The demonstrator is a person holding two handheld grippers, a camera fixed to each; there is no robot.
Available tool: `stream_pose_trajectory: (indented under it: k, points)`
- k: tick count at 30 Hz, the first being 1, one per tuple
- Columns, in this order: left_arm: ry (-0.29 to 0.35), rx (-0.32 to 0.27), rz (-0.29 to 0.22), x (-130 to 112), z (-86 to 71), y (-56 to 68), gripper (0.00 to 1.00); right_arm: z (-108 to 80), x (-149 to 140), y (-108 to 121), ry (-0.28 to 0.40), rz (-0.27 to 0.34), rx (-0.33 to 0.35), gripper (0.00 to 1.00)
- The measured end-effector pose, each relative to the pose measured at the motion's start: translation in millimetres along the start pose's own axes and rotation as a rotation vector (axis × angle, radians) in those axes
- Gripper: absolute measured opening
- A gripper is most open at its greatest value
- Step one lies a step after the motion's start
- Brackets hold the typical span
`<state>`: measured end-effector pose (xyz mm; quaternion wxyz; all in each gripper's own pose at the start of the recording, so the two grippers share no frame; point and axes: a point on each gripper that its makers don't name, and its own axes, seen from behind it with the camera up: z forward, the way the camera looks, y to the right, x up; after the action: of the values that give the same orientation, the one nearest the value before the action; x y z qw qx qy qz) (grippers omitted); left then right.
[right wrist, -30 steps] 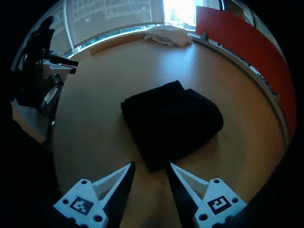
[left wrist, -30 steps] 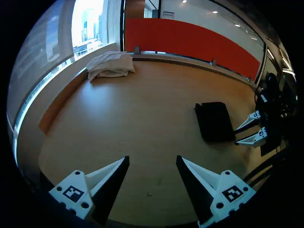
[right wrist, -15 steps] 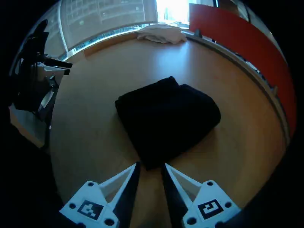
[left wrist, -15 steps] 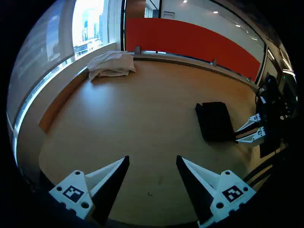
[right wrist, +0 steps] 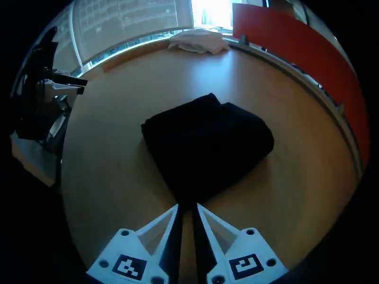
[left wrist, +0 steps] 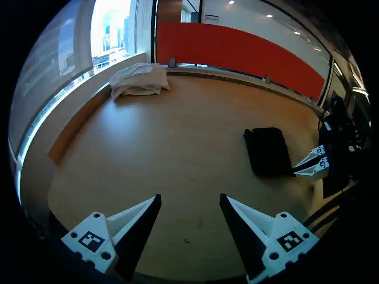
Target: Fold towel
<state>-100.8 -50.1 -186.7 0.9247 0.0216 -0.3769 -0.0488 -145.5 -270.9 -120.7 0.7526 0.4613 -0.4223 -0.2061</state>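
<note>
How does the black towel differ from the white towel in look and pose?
The black towel is folded into a neat block; the white towel lies crumpled in a heap. The black towel lies near the middle of the wooden table; the white towel lies at the far edge by the window. Both rest on that table.

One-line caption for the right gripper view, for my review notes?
Right tongs nearly shut around the near corner of a folded black towel on a wooden table.
</note>
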Motion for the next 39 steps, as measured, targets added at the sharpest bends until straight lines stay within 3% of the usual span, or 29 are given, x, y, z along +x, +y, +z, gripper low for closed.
stream_pose_trajectory:
  k: [12, 27, 39]
  points:
    - [0.013, -0.008, 0.003, 5.0, -0.4, 2.2, 0.91, -11.9, 17.3, -0.2, 0.021, -0.014, -0.005, 0.08]
    - [0.066, -0.035, 0.004, 25.8, 2.7, 8.6, 0.91, -69.0, 101.3, 20.7, 0.166, -0.06, -0.055, 0.08]
    - [0.073, -0.042, 0.012, 25.3, -0.5, 8.8, 0.91, -72.2, 100.4, 20.8, 0.175, -0.055, -0.067, 0.08]
